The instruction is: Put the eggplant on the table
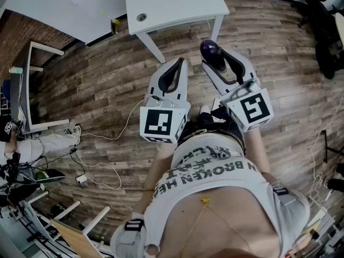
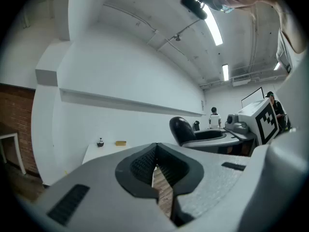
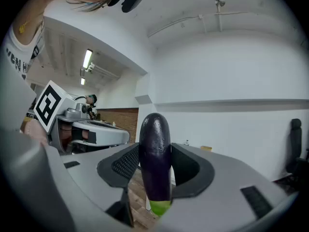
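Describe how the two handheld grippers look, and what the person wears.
The left gripper and right gripper are pale grey moulded shells with long tapering jaws lined by black ribbed pads. Each carries a white cube printed with black square markers. The person wears a white shirt with dark lettering.

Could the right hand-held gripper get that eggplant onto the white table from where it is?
Probably yes. The right hand-held gripper clamps the eggplant, the white table stands just ahead of it, and only bare wooden floor lies between; nothing blocks the way.
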`<action>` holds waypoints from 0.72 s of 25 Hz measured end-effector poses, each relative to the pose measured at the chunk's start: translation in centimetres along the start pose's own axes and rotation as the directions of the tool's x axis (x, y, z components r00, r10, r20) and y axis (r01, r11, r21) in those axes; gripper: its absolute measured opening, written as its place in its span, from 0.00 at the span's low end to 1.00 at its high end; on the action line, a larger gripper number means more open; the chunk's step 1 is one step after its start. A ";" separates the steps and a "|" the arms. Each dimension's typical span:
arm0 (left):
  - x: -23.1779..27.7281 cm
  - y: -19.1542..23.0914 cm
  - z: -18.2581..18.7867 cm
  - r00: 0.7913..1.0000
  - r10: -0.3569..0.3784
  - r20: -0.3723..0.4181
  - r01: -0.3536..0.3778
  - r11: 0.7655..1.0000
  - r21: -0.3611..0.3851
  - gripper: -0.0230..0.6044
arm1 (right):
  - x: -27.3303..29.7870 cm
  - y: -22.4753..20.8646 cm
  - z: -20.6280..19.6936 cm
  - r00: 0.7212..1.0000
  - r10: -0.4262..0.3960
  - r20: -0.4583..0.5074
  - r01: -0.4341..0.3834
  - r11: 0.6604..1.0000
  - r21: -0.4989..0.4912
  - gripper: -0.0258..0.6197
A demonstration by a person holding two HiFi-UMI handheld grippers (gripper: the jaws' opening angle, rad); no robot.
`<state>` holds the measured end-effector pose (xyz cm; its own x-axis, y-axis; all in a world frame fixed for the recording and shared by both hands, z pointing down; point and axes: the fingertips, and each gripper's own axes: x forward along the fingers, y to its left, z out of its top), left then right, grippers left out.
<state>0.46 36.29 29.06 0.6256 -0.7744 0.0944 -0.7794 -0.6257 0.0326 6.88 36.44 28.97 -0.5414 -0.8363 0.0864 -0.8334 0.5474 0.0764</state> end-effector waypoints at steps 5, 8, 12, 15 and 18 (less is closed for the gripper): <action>0.4 -0.6 0.0 1.000 -0.003 0.002 0.003 1.000 0.001 0.04 | -0.5 -0.6 0.2 1.000 -0.001 0.010 0.001 1.000 -0.006 0.36; 0.6 -1.1 0.1 1.000 -0.006 0.002 0.006 1.000 0.003 0.04 | -1.0 -0.9 0.4 1.000 -0.002 0.025 0.002 1.000 0.007 0.36; 1.3 -1.5 0.1 1.000 -0.004 -0.001 0.004 1.000 0.009 0.04 | -1.5 -2.1 0.3 1.000 -0.006 0.029 0.006 1.000 0.001 0.36; 1.8 -1.6 -0.1 1.000 0.008 -0.007 -0.007 1.000 0.008 0.04 | -1.6 -3.0 0.0 1.000 -0.004 0.026 0.004 1.000 0.001 0.36; 2.5 -1.6 -0.1 1.000 0.028 -0.009 -0.028 1.000 0.003 0.04 | -1.5 -4.2 -0.4 1.000 0.001 0.026 -0.001 1.000 0.011 0.36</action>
<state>3.27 35.39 29.39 0.6032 -0.7907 0.1047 -0.7965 -0.6041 0.0269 11.28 35.43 28.90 -0.5450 -0.8363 0.0605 -0.8339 0.5481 0.0653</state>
